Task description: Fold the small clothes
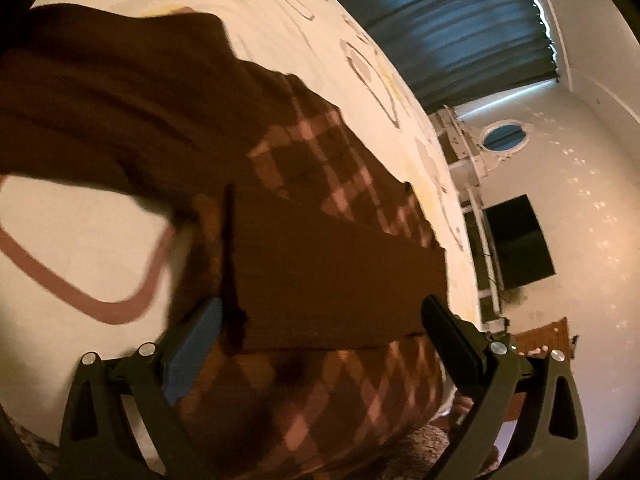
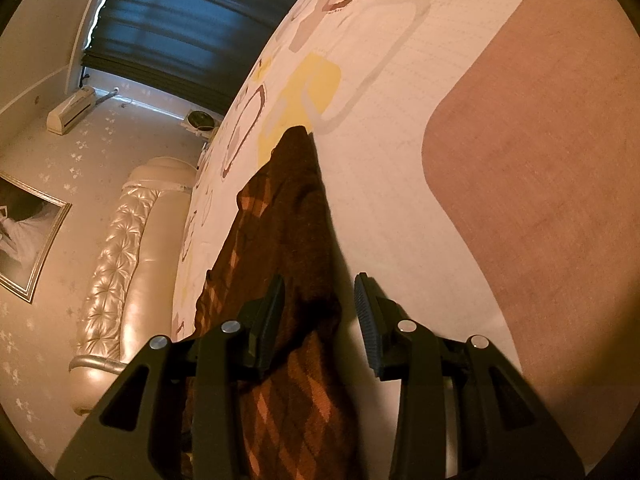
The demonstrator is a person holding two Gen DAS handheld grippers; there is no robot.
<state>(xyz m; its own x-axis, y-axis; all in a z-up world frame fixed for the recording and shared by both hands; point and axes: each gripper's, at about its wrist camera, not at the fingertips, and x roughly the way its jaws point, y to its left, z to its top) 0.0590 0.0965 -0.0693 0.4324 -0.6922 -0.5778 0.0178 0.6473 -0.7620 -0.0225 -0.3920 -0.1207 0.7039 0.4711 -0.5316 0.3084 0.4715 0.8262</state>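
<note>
A small brown knit garment with a pink and orange diamond pattern lies on a white patterned bed sheet. A plain brown ribbed part is folded over the patterned body. My left gripper is open, its fingers straddling the ribbed fold at the garment's near edge. In the right wrist view the same garment stretches away from me. My right gripper is open over the garment's right edge, its left finger above the cloth and its right finger above the sheet.
The sheet has pink, yellow and grey shapes, with a large pink patch to the right. A padded cream headboard, dark curtains, a wall air conditioner and a framed picture are beyond the bed.
</note>
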